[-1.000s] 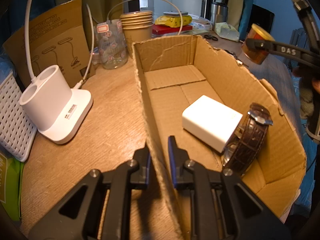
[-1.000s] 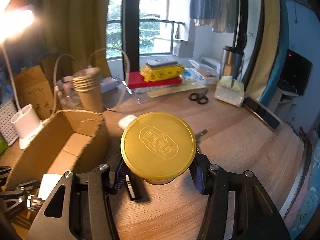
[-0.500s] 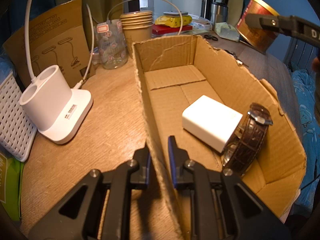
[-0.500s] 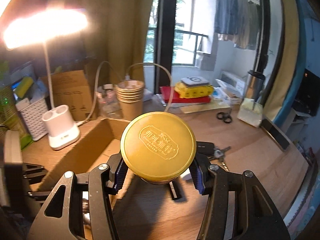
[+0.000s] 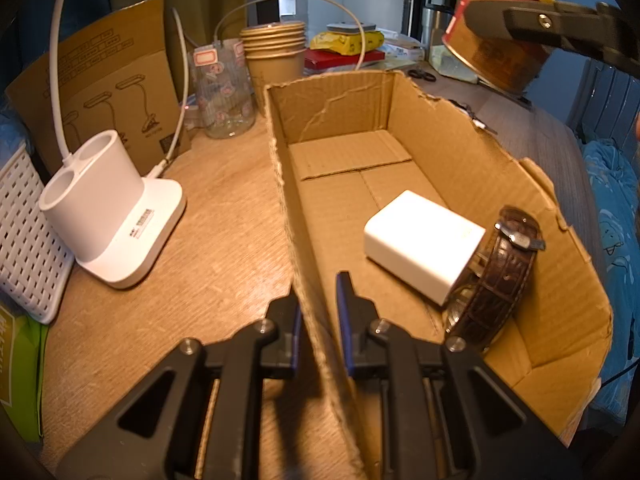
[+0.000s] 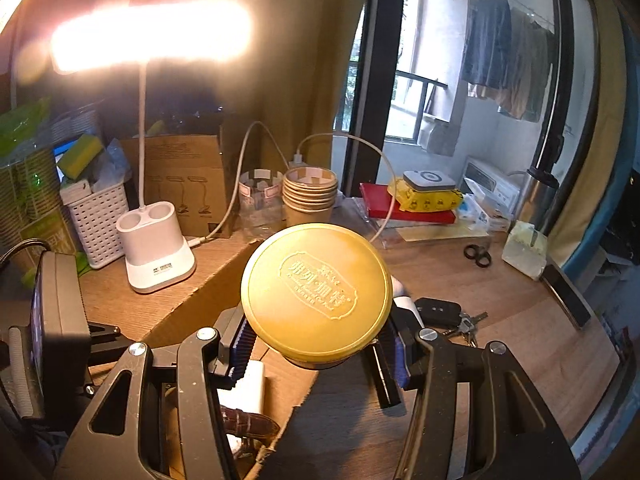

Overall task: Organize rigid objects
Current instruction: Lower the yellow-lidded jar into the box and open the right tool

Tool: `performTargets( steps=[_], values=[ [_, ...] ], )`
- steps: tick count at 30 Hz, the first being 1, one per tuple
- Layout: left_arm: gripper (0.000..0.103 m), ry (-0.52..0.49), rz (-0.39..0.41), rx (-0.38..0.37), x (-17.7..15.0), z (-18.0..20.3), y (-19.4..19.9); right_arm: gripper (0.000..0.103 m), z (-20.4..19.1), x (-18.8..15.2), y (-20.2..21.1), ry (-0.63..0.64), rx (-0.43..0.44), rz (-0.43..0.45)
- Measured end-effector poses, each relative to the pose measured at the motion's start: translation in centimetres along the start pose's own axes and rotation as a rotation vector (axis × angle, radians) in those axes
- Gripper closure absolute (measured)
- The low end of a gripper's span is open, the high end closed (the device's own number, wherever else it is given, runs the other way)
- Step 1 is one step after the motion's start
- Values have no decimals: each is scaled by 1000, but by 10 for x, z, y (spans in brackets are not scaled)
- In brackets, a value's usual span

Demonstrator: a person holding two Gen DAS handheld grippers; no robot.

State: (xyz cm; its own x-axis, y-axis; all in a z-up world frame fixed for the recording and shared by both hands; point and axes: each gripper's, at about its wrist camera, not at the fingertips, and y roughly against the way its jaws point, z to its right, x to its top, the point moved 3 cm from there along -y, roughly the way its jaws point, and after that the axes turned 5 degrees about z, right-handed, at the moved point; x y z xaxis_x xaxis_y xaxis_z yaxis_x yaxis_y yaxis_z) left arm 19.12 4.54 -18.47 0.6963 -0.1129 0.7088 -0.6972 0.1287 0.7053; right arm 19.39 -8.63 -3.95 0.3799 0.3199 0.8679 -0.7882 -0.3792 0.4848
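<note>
An open cardboard box [image 5: 460, 148] lies on the wooden desk. Inside it a white block [image 5: 424, 244] rests against a brown leather watch [image 5: 500, 276]. My left gripper [image 5: 318, 316] is shut on the box's left wall, one finger inside and one outside. My right gripper [image 6: 318, 350] is shut on a round tin with a gold lid [image 6: 316, 294] and holds it in the air over the box's right side. In the left wrist view the red-sided tin [image 5: 496, 52] hangs at the top right. Below it in the right wrist view are the white block [image 6: 250, 384] and the watch [image 6: 248, 420].
Left of the box stand a white lamp base [image 5: 112, 224], a white basket [image 5: 20, 232], a glass jar [image 5: 224, 92] and stacked paper cups [image 5: 276, 56]. Right of the box lie a car key with keys [image 6: 440, 312] and scissors [image 6: 478, 256].
My right gripper has carried the tin up and leftward, from over the bare desk to over the box's right side. My left gripper and the box have stayed still.
</note>
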Motion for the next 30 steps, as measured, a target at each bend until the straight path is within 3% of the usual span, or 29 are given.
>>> performTargets(
  steps=[15,30],
  values=[
    [87,0,0,0,0,0,0,46,-32,-6,-22,38,76,-46],
    [87,0,0,0,0,0,0,46,-29,-26,-59,70,56,-164]
  ],
)
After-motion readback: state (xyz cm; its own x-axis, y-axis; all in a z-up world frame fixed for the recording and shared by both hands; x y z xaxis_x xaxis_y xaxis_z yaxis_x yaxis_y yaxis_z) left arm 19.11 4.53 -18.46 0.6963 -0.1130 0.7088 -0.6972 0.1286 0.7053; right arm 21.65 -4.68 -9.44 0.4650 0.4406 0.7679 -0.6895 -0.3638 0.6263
